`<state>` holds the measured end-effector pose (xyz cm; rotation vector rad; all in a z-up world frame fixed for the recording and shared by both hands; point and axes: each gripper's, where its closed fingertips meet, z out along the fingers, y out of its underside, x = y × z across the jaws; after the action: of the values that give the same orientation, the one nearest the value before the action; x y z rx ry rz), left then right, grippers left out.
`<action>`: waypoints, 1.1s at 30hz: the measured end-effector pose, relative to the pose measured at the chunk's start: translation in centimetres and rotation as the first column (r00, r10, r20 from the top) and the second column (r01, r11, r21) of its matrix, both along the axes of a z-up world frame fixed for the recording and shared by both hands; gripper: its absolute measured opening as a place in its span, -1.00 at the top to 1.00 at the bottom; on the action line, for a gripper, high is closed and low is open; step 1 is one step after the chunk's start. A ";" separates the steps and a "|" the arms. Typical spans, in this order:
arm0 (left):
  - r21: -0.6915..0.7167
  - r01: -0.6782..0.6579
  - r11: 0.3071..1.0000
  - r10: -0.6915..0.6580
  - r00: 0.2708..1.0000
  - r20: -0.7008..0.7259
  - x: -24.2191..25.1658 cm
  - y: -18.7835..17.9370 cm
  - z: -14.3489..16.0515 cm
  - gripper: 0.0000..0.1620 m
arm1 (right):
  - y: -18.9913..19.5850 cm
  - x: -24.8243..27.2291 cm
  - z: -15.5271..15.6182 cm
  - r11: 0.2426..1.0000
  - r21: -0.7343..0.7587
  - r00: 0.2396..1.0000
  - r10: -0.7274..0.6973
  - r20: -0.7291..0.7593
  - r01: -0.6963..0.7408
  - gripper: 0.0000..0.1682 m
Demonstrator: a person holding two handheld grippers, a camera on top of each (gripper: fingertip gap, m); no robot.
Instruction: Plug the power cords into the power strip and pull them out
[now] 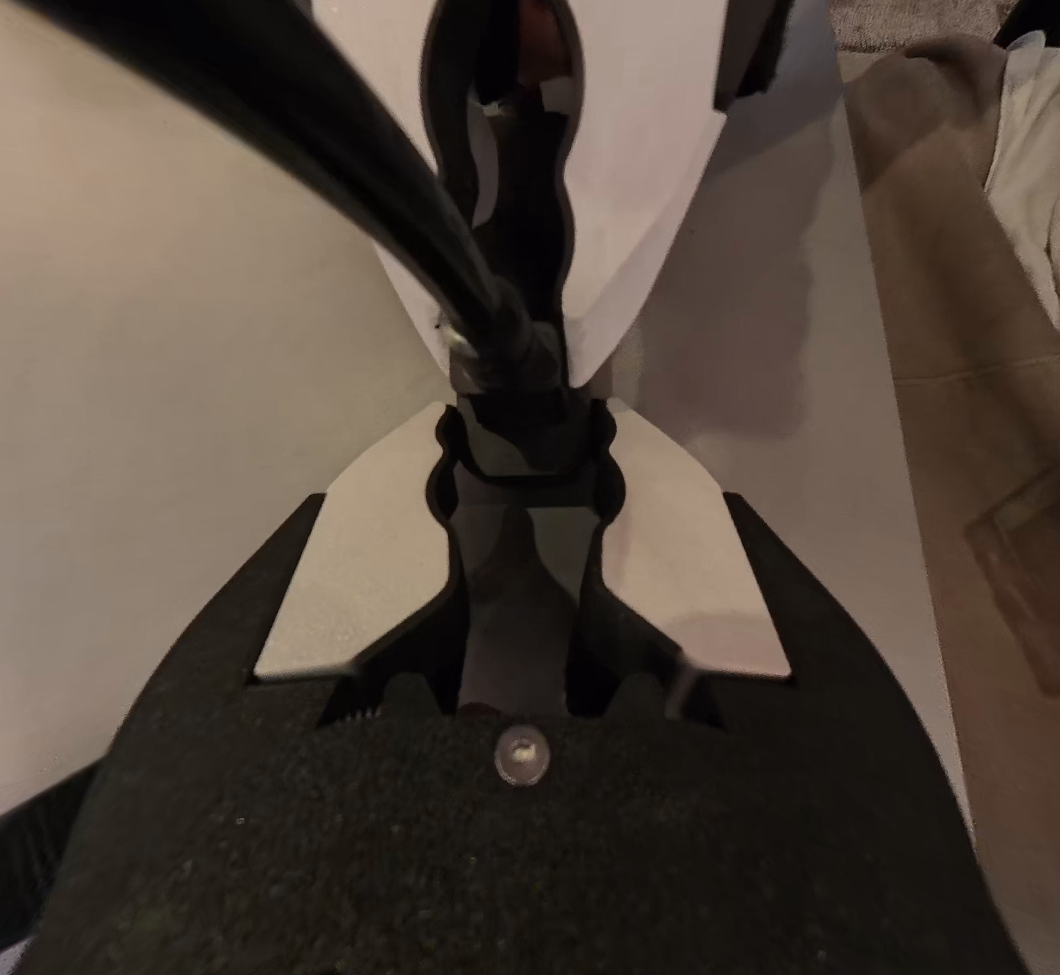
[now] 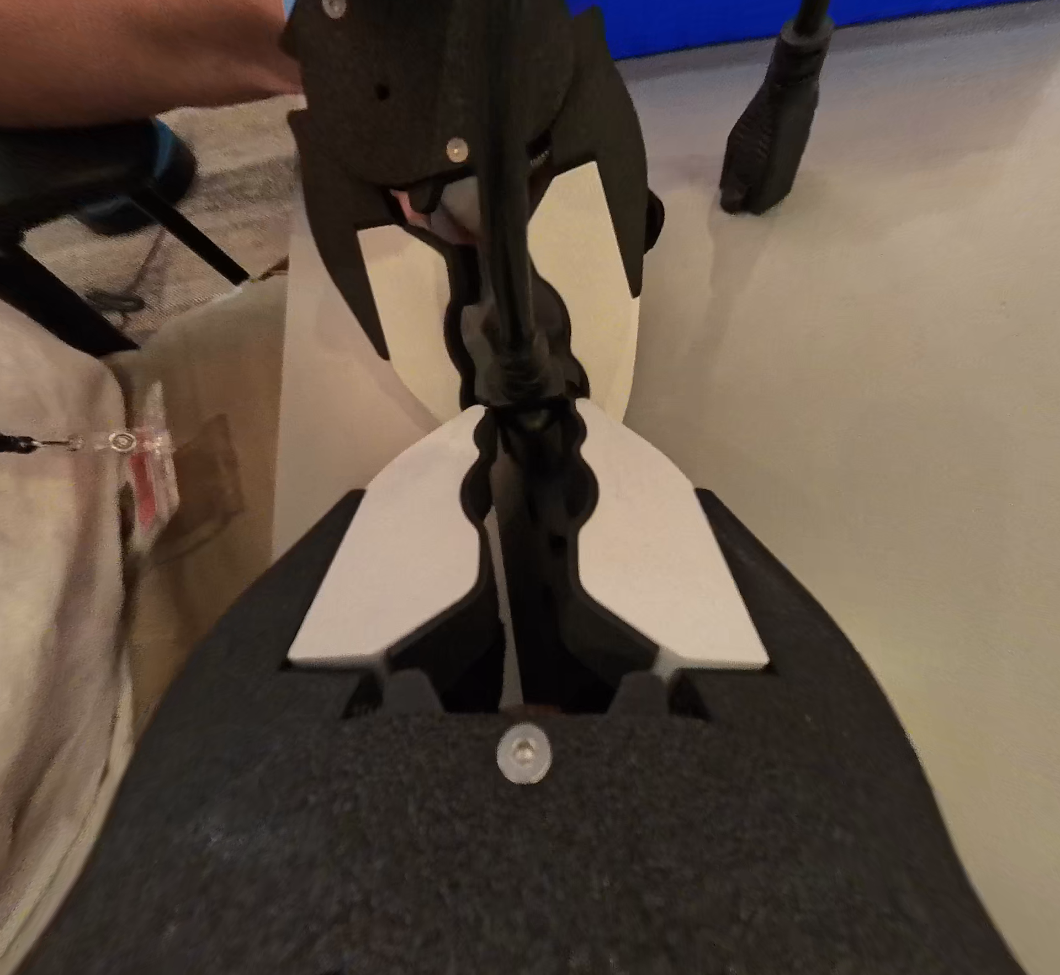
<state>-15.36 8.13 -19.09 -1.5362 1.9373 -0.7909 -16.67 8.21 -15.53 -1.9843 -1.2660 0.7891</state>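
The plug (image 1: 519, 431) sits between the two tongs, tip to tip above the pale worktop (image 1: 172, 316); the left tongs (image 1: 525, 451) are closed on its black body, and the cord (image 1: 241, 104) sweeps up and away to the upper left; in the right wrist view the right tongs (image 2: 530, 431) are closed on the same black piece from the opposite end, with the left tongs (image 2: 516, 374) meeting them and the cord (image 2: 505, 202) running straight up between the far fingers; what the right pair pinches beyond the plug we cannot tell, and the power strip itself is not clearly in view; a second plug (image 2: 771, 133) stands well apart on the worktop, untouched; we judge this a hand-over or a joint hold; to do it well we keep both grips square on the body, never on the cord, let one pair take the load before the other lets go, and leave the cord slack so it does not twist the plug off line
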 end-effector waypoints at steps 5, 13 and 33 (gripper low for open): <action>-0.003 0.006 1.000 -0.006 1.000 0.000 0.0 0.0 0.0 0.44 | -0.2 0.5 -0.1 1.000 -0.023 1.000 0.000 -0.030 0.000 0.73; 0.004 0.000 1.000 0.000 1.000 0.004 0.0 0.3 0.0 0.44 | 0.4 0.0 0.1 1.000 -0.014 1.000 0.000 -0.007 0.000 0.74; 0.008 0.004 1.000 -0.004 1.000 0.003 -0.3 0.1 -0.1 0.44 | 0.4 0.4 -0.2 0.996 0.062 0.996 0.059 0.062 -0.063 0.59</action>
<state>-15.69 8.22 -19.15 -1.5266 1.9396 -0.7857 -16.23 8.66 -15.73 -1.9397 -1.3757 0.7138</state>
